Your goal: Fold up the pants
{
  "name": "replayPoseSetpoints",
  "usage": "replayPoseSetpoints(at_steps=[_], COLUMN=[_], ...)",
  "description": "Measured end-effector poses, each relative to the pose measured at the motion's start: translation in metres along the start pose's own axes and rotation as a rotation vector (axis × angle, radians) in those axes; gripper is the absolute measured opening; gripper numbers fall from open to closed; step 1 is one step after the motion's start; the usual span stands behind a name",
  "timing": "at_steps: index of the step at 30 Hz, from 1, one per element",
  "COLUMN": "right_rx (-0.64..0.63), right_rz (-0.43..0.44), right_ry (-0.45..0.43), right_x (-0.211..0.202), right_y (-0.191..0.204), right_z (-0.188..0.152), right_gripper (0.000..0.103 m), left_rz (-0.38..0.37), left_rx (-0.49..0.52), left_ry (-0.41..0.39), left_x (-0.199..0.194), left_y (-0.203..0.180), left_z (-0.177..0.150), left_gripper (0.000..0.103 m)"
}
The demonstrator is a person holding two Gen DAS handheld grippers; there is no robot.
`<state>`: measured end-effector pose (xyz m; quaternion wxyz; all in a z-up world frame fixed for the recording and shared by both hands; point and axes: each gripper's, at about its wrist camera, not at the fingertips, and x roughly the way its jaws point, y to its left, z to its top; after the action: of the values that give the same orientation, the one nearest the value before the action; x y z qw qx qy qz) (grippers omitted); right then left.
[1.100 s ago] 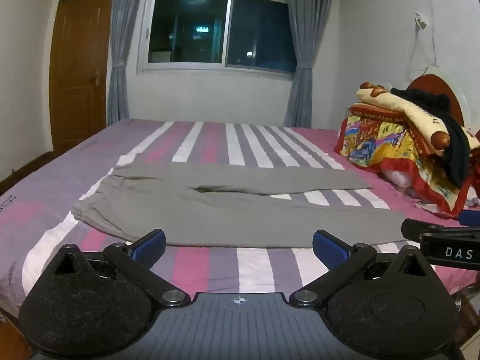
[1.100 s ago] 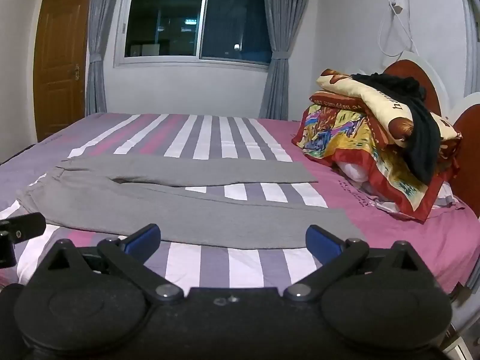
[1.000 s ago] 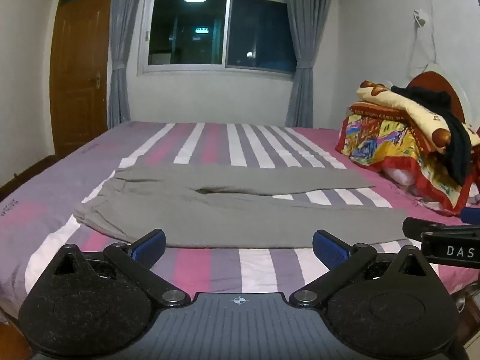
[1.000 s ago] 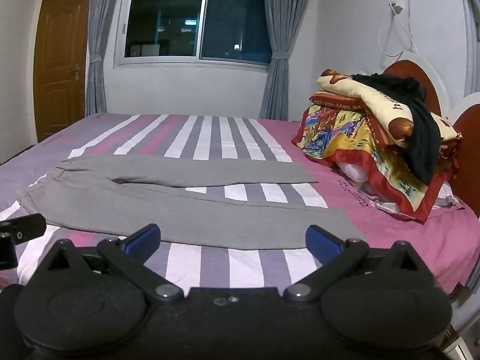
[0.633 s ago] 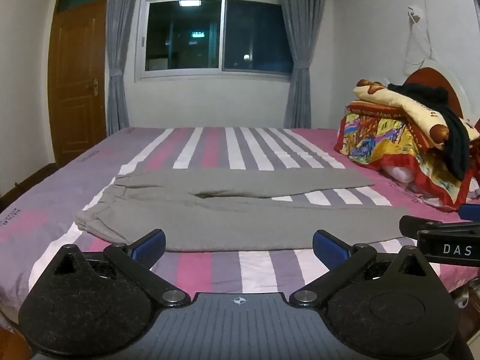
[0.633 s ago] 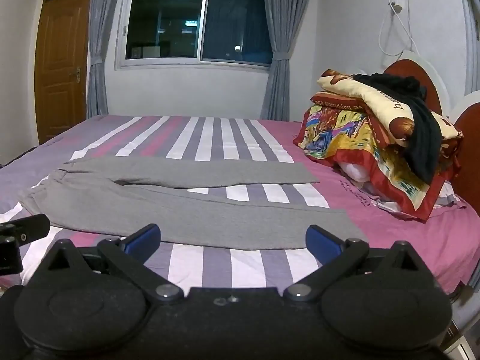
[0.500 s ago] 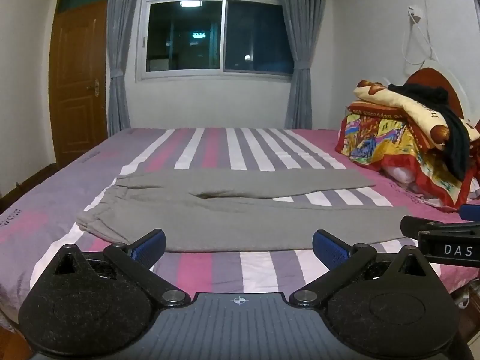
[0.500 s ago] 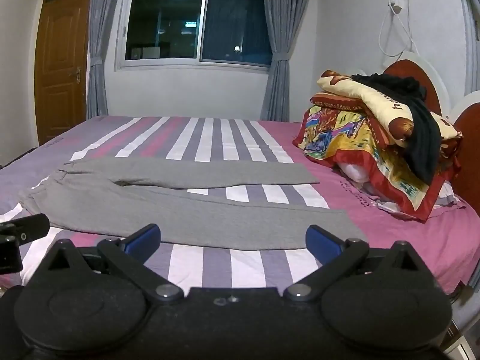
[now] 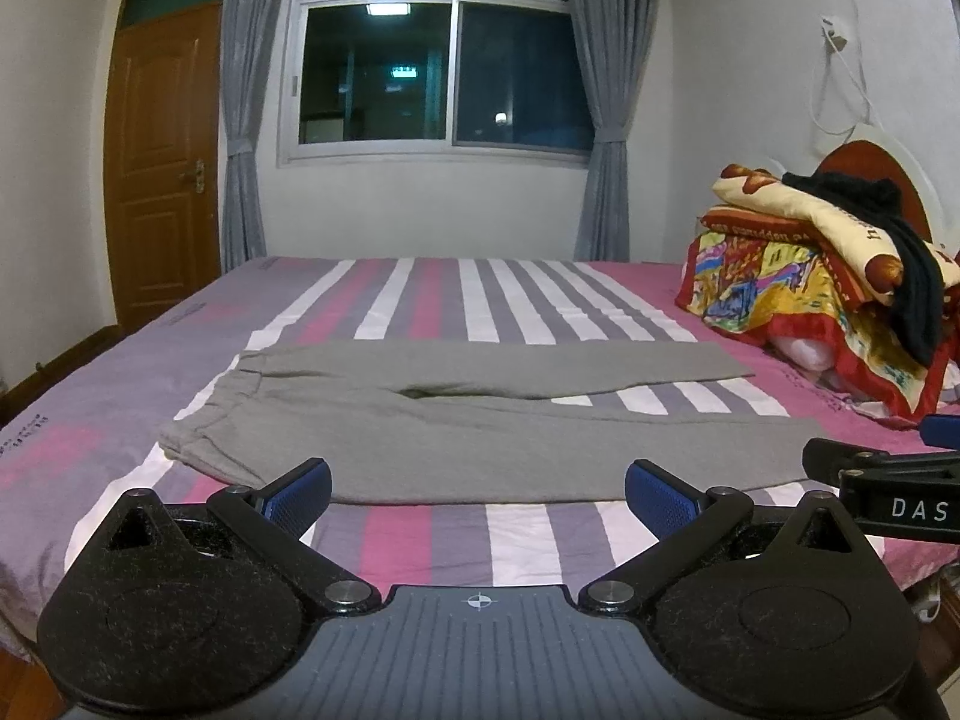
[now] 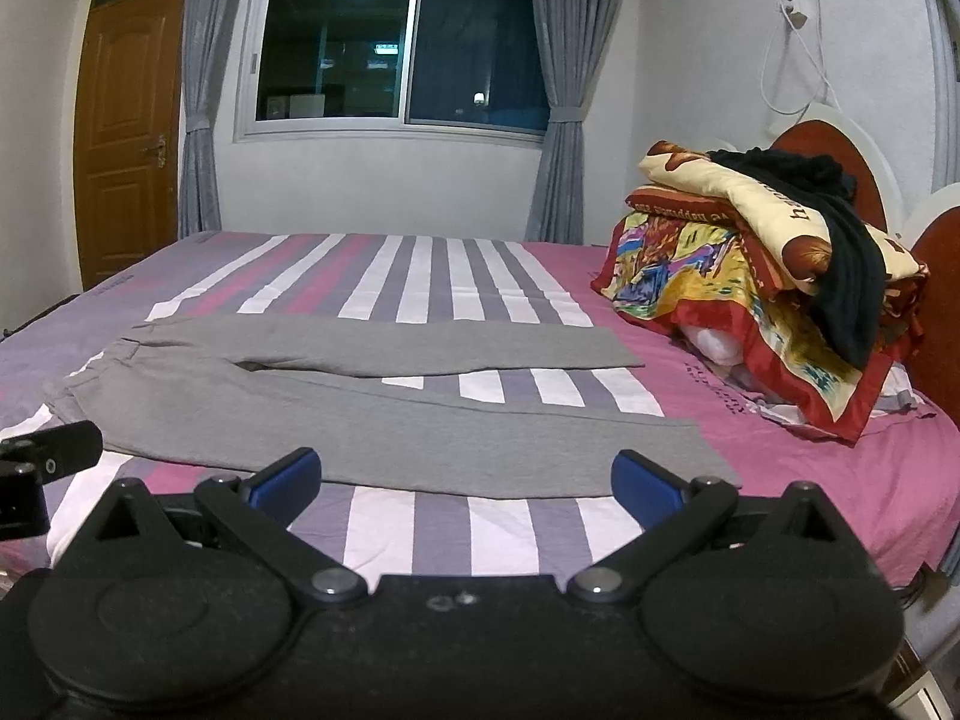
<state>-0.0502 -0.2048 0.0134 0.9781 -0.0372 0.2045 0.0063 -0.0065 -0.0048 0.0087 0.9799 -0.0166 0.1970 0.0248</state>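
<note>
The left tool [image 9: 478, 489] has its blue-padded fingers [image 9: 298, 487] spread wide and pinching nothing, held off the near edge of the bed [image 9: 420, 294]. The right tool [image 10: 467, 483] is spread the same way, also empty, beside the left one.

Just beyond both tools the grey pants [image 9: 480, 414] lie flat on the bed's striped sheet, waistband toward the bed's left side, the two legs parted and running toward its right. Nothing lies between the tools and the pants.

At the bed's right end, clear of the pant cuffs, sits a pile of colourful bedding [image 10: 738, 294] with a black garment [image 10: 840, 276] draped over it. Behind the bed are a window [image 9: 444, 72] with grey curtains [image 9: 606, 120] and a wooden door [image 9: 162, 168].
</note>
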Motion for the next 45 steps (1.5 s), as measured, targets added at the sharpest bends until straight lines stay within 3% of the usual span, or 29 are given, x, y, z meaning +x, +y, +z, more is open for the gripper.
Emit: replayPoseSetpoints(at_steps=[45], right_rx=[-0.004], right_rz=[0.009], right_ry=[-0.006], right_x=[-0.002], right_y=[0.0048], right_z=[0.0], right_gripper=[0.103], left_rz=[-0.005], left_rx=[0.001], left_ry=[-0.002], left_x=[0.0005], left_y=[0.0037], left_z=[0.0], left_gripper=[0.103])
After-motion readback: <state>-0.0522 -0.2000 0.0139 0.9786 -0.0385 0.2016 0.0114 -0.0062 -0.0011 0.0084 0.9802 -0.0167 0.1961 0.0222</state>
